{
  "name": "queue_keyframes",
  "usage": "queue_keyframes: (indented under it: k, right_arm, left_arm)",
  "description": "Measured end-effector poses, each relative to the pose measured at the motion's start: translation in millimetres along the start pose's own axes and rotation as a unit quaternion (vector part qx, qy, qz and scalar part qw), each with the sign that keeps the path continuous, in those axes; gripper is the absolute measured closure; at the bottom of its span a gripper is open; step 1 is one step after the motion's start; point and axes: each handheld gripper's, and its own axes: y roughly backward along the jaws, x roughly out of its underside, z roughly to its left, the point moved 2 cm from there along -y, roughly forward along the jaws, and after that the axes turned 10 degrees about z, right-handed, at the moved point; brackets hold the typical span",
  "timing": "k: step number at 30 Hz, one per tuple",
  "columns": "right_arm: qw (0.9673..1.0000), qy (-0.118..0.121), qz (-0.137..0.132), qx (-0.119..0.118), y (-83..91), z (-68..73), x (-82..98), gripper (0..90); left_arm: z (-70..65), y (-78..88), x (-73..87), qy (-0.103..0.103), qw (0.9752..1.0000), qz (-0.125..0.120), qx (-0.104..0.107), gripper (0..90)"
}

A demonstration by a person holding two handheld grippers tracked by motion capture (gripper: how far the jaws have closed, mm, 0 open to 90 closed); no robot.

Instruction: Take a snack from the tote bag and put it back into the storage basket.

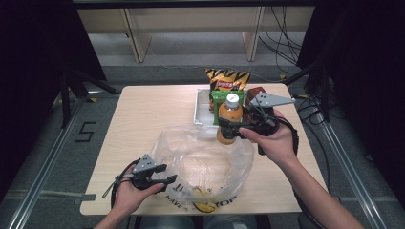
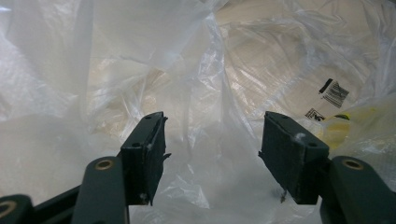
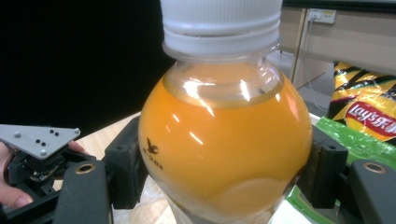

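Observation:
An orange juice bottle [image 1: 231, 114] with a white cap stands upright in my right gripper [image 1: 227, 128], held above the far rim of a clear plastic bag [image 1: 205, 157]. In the right gripper view both jaws press on the bottle [image 3: 224, 140] at its wide body, so the right gripper [image 3: 224, 179] is shut on it. My left gripper [image 1: 168, 180] is at the bag's near left edge. Its jaws stand wide open in the left gripper view, and crumpled film of the bag [image 2: 140, 56] lies loose around the left gripper [image 2: 212, 154].
Behind the bottle a white tray [image 1: 198, 107] holds a green packet [image 1: 220, 98] and a yellow chips bag [image 1: 227, 79], with a brown pack [image 1: 255, 91] beside them. The bag carries yellow print [image 1: 205, 206] near the wooden table's [image 1: 138, 119] front edge.

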Motion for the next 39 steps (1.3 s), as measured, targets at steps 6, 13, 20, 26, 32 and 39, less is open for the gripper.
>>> queue_keyframes:
  k: [6, 13, 20, 26, 32, 39]
  right_arm:
    - [0.9999, -0.004, -0.008, 0.008, 2.1, -4.2, -6.1, 31.3]
    - [0.9996, -0.013, -0.013, 0.021, 2.1, -11.7, -10.3, 31.3]
    - [0.9989, -0.015, -0.018, 0.040, -1.7, -23.6, -11.8, 31.3]
    - [0.9984, -0.022, -0.018, 0.049, -6.9, -34.0, -12.1, 31.3]
    - [0.9975, -0.028, -0.018, 0.063, -11.4, -42.4, -9.7, 31.3]
    - [0.9969, -0.033, -0.020, 0.068, -16.2, -49.8, -6.8, 31.3]
  left_arm:
    - [-0.4, -0.1, 0.2, 0.000, 1.0000, -0.003, -0.001, 39.4]
    - [-0.7, -0.2, 0.1, 0.000, 1.0000, -0.003, 0.000, 39.4]
    - [-0.6, 0.0, 0.3, 0.000, 1.0000, -0.003, 0.000, 39.4]
    - [-0.7, 0.2, -0.4, 0.001, 1.0000, -0.003, -0.004, 39.4]
    - [-0.8, -0.3, -0.7, -0.001, 1.0000, -0.003, 0.000, 39.4]
    - [-0.4, 0.2, -0.9, 0.001, 1.0000, 0.000, -0.001, 39.5]
